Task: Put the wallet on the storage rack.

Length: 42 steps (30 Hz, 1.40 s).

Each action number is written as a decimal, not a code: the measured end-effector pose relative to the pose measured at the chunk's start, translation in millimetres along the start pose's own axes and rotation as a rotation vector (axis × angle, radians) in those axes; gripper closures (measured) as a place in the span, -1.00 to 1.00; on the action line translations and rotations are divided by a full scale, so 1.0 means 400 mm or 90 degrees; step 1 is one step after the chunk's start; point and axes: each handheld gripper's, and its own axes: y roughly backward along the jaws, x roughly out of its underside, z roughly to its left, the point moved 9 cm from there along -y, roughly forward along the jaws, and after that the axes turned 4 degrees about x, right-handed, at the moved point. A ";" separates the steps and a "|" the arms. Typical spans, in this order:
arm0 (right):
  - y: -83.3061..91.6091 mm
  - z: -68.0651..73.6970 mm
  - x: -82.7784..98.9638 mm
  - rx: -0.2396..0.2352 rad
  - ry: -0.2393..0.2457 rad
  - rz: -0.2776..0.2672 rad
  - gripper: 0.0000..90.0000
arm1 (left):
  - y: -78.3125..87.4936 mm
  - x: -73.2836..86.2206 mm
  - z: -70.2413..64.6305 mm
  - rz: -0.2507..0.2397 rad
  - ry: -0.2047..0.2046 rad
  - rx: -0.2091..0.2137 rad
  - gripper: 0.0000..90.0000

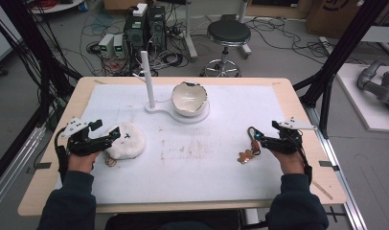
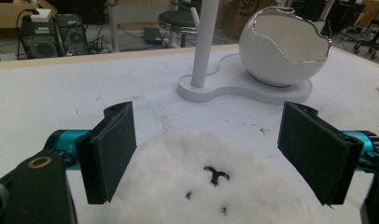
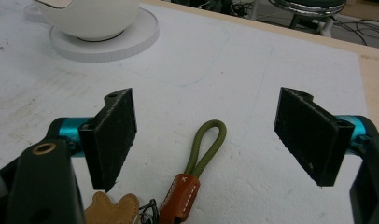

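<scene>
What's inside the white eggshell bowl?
The eggshell bowl shows a bare, cream inner wall in the high view and left gripper view. Its jagged rim hides the bottom, so anything lying down there cannot be seen.

Legible marking: a small stitched "x" on the brown leather tab (image 3: 180, 196) of the keychain (between the right gripper's (image 3: 211, 135) open jaws). No other text readable.

left tool (image 1: 117, 133): black jaws, teal barrels; right tool (image 1: 256, 140): same | sleeves (image 1: 68, 201): dark navy
</scene>
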 end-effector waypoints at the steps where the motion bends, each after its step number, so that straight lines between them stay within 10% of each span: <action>1: 0.000 0.000 0.000 0.000 0.000 0.000 -0.52 | 0.000 0.000 0.000 0.000 0.000 0.000 -0.57; 8: 0.001 0.001 0.003 -0.007 -0.004 -0.001 -0.52 | -0.017 0.008 0.007 0.012 0.007 -0.006 -0.57; 25: 0.000 0.039 0.006 -0.021 0.017 0.008 -0.52 | -0.055 0.101 0.100 0.159 0.051 -0.106 -0.56; 35: -0.005 0.053 0.009 -0.033 0.026 0.013 -0.52 | -0.075 0.145 0.089 0.223 0.095 -0.056 0.00; 37: -0.006 0.057 0.010 -0.037 0.026 0.016 -0.52 | -0.067 0.137 0.086 0.215 0.107 -0.049 0.50; 42: -0.012 0.068 0.008 -0.047 0.029 0.018 -0.52 | -0.052 0.090 0.052 0.148 0.139 0.004 0.65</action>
